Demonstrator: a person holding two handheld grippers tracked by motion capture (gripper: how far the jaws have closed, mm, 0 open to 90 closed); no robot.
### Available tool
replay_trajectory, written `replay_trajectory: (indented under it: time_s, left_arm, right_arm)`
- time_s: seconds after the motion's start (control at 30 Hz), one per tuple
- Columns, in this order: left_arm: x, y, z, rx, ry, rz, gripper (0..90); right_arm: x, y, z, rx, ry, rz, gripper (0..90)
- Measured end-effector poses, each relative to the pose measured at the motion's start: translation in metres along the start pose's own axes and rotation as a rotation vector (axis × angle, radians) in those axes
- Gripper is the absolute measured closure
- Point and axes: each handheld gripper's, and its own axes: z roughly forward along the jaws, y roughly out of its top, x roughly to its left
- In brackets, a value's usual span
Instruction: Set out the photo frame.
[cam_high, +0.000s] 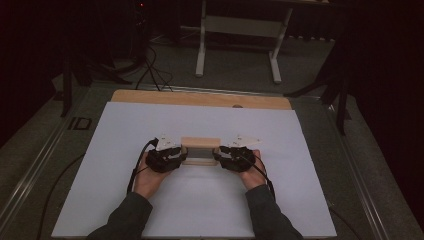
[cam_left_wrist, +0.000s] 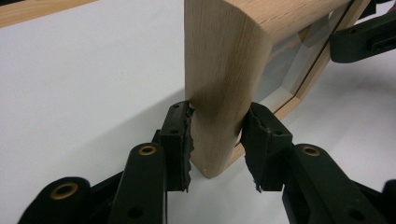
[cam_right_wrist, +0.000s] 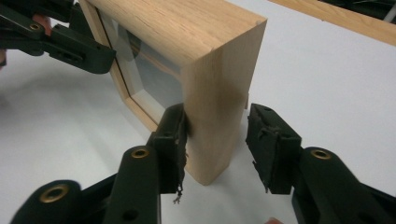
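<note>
Pale wood, one boxy frame (cam_high: 200, 150) with a clear pane, standing upright mid-sheet on the white sheet (cam_high: 200, 210), between both hands. Nothing visible behind the pane.

Two grippers, one per end:
- left gripper (cam_left_wrist: 215, 140) — both pads pressed on the frame's left end post, pinching it low near the sheet.
- right gripper (cam_right_wrist: 215, 140) — jaws straddle the right end post; left pad touches the wood, right pad stands just clear with a gap, so not clamped.

Gripper views show the pane, wood grain and pad contact; the high view is too small for that. High view adds the wooden tabletop strip (cam_high: 200, 98) at the far edge, two dark sleeves, one white bench (cam_high: 240, 25) beyond on grey floor.
</note>
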Motion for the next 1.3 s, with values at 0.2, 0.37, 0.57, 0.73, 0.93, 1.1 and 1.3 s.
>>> replay_trajectory:
  time_s: [0.2,0.37,0.57,0.73,0.93,1.1,1.3]
  left_arm:
    - [0.001,0.001,0.001,-0.008,0.004,-0.018,63.7]
    - [0.003,0.002,0.002,-0.014,0.009,-0.030,64.5]
    - [0.003,0.001,0.005,0.003,0.024,-0.028,67.6]
    - [0.002,0.001,0.007,0.011,0.034,-0.027,68.1]
    - [0.003,0.001,0.007,0.012,0.033,-0.030,68.1]
    - [0.002,0.001,0.007,0.011,0.035,-0.027,67.8]
    - [0.003,0.001,0.007,0.007,0.013,-0.039,63.2]
  right_arm:
    - [0.001,-0.001,0.004,0.006,-0.017,0.011,59.9]
    - [0.001,-0.001,0.007,0.003,-0.029,0.024,61.1]
    - [0.001,-0.004,0.012,0.036,-0.050,0.028,63.4]
    - [0.001,-0.005,0.013,0.040,-0.054,0.027,64.3]
    - [0.001,-0.006,0.014,0.045,-0.050,0.031,64.0]
    - [0.002,-0.007,0.013,0.049,-0.047,0.026,64.1]
    - [0.003,-0.007,0.013,0.053,-0.040,0.022,62.3]
